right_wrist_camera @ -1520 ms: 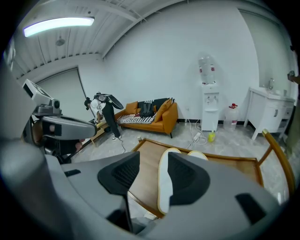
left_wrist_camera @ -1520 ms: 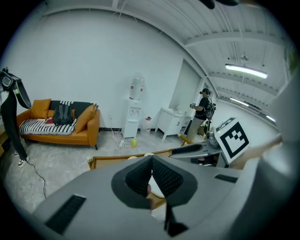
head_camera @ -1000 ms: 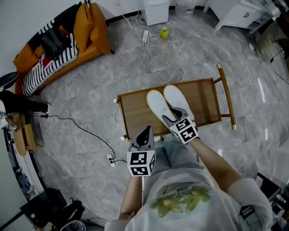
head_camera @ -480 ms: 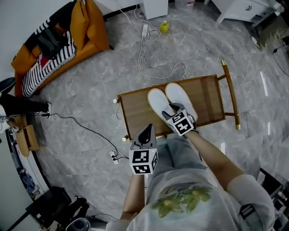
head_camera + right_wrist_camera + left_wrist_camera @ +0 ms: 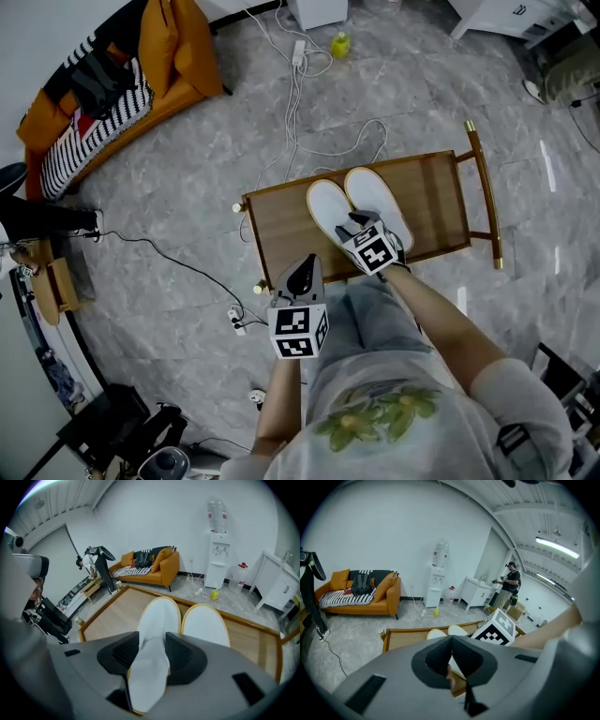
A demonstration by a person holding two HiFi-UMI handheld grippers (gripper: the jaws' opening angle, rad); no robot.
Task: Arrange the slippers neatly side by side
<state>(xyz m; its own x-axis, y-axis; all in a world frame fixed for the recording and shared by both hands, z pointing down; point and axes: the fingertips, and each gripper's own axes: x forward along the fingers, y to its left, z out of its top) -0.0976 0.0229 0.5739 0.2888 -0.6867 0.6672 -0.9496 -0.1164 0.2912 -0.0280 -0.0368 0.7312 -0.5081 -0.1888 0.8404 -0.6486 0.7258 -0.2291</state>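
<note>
A: Right gripper (image 5: 151,654) state?
B: You had it clamped on one slipper (image 5: 158,613), rear end. The second slipper (image 5: 206,625) lay just right of it on the table (image 5: 110,616). Left gripper (image 5: 451,656) was closed and empty. You probably needed the heels level before letting go.

Both slippers sit on the table (image 5: 281,230), the left slipper (image 5: 326,204) right next to the right slipper (image 5: 370,192). The right gripper (image 5: 357,223) is at the left slipper's near end, the left gripper (image 5: 305,266) hangs over the table's near edge, and the sofa (image 5: 178,56) is way off behind-left of the table.
</note>
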